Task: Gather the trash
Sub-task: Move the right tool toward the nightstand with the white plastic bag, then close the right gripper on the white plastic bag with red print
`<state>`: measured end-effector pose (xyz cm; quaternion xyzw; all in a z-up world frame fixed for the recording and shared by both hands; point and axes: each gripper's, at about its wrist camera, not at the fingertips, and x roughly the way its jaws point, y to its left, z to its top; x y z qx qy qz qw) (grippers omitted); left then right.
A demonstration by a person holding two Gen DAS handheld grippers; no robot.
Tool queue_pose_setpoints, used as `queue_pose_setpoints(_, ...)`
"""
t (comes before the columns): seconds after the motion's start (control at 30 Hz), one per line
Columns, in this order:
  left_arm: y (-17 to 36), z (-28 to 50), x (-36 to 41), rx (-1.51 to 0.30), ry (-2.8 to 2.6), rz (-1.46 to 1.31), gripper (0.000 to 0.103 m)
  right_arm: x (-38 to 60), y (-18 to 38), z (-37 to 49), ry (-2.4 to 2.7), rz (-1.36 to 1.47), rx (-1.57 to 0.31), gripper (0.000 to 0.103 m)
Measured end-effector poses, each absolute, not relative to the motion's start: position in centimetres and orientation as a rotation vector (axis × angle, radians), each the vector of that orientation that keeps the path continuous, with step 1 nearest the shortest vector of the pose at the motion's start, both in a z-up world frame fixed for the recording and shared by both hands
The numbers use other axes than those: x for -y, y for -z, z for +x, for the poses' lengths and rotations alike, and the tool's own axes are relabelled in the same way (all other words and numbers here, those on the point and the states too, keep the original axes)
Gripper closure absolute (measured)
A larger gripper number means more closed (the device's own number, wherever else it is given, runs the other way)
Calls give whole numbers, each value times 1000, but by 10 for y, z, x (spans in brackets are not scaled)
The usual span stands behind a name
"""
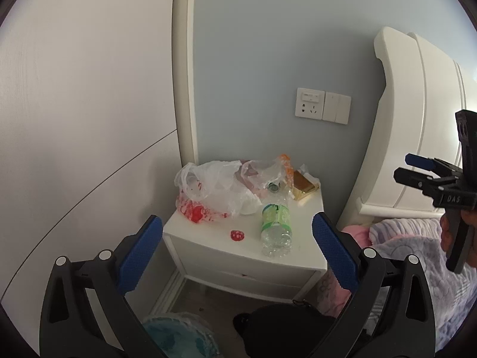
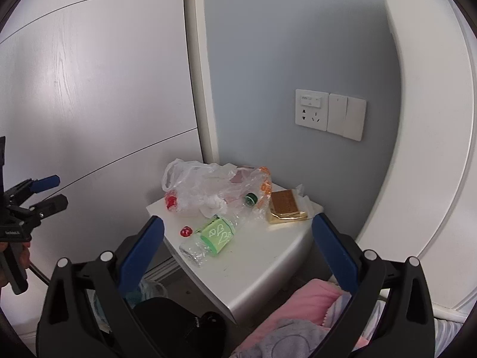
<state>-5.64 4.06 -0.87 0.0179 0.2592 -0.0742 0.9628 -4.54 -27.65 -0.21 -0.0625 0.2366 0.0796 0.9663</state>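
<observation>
Trash lies on a white nightstand (image 1: pixel 305 208) (image 2: pixel 262 259). A crumpled clear plastic bag (image 1: pixel 214 185) (image 2: pixel 196 188) with red print sits at the back. An empty clear bottle with a green label (image 1: pixel 275 223) (image 2: pixel 213 234) lies on its side at the front. A small red wrapper (image 1: pixel 237 235) (image 2: pixel 185 231) rests beside it, and a gold packet (image 1: pixel 302 188) (image 2: pixel 286 205) lies at the back right. My left gripper (image 1: pixel 237 253) (image 2: pixel 55 192) hovers open in front of the nightstand. My right gripper (image 2: pixel 238 253) (image 1: pixel 413 168) is open too, with nothing in either.
A bin lined with a blue-green bag (image 1: pixel 179 334) stands on the floor in front of the nightstand, next to a black object (image 1: pixel 283 328). A bed with pink and lilac blankets (image 1: pixel 417 244) and a white headboard (image 1: pixel 417 119) is on the right. A wardrobe panel (image 1: pixel 89 119) is on the left.
</observation>
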Motion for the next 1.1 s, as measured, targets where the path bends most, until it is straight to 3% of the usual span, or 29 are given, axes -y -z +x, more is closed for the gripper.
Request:
queue_pose_setpoints(0.6, 22, 38, -64, -558, 181, 49, 6, 247, 7, 74, -474, -189, -523, 6)
queue_pose_setpoints(1.1, 86, 148, -98, -702, 207, -8, 6, 198, 53, 228, -624, -318, -703, 6)
